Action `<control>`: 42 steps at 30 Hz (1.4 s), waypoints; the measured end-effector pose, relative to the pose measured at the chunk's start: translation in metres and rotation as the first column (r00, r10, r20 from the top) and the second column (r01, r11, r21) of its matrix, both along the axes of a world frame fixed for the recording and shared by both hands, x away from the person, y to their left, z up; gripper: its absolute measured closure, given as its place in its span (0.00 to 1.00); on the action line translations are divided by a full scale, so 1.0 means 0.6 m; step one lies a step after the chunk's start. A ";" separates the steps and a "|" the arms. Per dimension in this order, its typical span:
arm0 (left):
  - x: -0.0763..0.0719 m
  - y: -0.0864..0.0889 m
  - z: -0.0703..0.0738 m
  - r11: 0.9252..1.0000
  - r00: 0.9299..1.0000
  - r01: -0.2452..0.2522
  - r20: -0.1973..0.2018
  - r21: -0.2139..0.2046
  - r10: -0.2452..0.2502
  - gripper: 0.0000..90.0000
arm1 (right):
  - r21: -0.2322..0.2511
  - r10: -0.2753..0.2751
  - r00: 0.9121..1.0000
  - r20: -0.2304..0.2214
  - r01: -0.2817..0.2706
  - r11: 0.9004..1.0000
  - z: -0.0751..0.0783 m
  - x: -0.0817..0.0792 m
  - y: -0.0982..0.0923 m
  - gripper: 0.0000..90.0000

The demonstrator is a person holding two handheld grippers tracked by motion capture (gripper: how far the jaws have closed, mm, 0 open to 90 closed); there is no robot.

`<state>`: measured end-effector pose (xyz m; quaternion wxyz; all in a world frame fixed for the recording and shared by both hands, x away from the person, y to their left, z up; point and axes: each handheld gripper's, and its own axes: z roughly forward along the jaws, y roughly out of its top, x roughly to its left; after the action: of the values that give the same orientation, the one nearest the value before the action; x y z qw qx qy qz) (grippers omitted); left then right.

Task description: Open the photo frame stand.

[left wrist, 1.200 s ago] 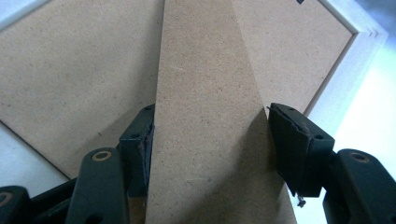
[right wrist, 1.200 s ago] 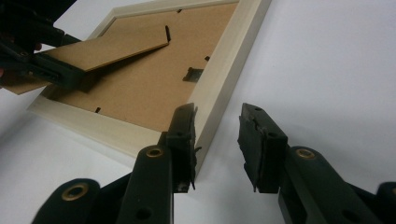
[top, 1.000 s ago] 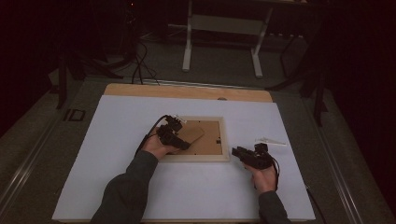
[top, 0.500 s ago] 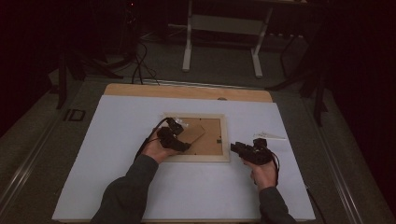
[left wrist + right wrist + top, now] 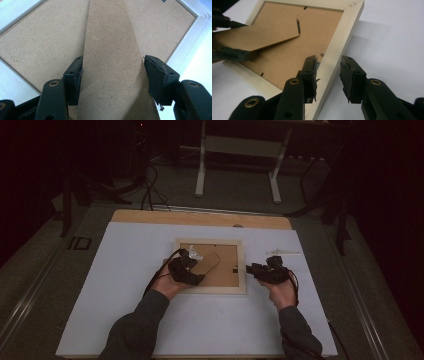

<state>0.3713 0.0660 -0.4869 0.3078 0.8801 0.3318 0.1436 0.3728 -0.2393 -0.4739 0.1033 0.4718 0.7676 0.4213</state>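
One picture frame is seen lying face down on the white table in the high view. The left gripper view shows the left tongs pinching its one cardboard stand. In the right gripper view, the right tongs are spread astride the frame's edge.
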 end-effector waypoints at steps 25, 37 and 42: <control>-0.045 -0.008 0.012 0.999 0.985 0.016 0.172 0.029 -0.021 0.43 | -0.115 -0.004 0.997 -0.076 -0.005 0.993 0.025 0.072 0.030 0.65; -0.067 -0.010 0.012 0.998 0.966 0.030 0.257 0.046 -0.041 0.43 | -0.101 0.070 0.990 -0.121 -0.083 0.991 0.030 0.096 0.033 0.60; -0.068 -0.010 0.012 0.999 0.966 0.028 0.257 0.039 -0.037 0.43 | -0.080 0.086 0.987 -0.134 -0.097 0.992 0.031 0.100 0.028 0.61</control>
<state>0.3304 0.0598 -0.4794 0.3354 0.8645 0.2718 0.2574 0.4329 -0.2226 -0.4554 0.0538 0.4575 0.8112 0.3603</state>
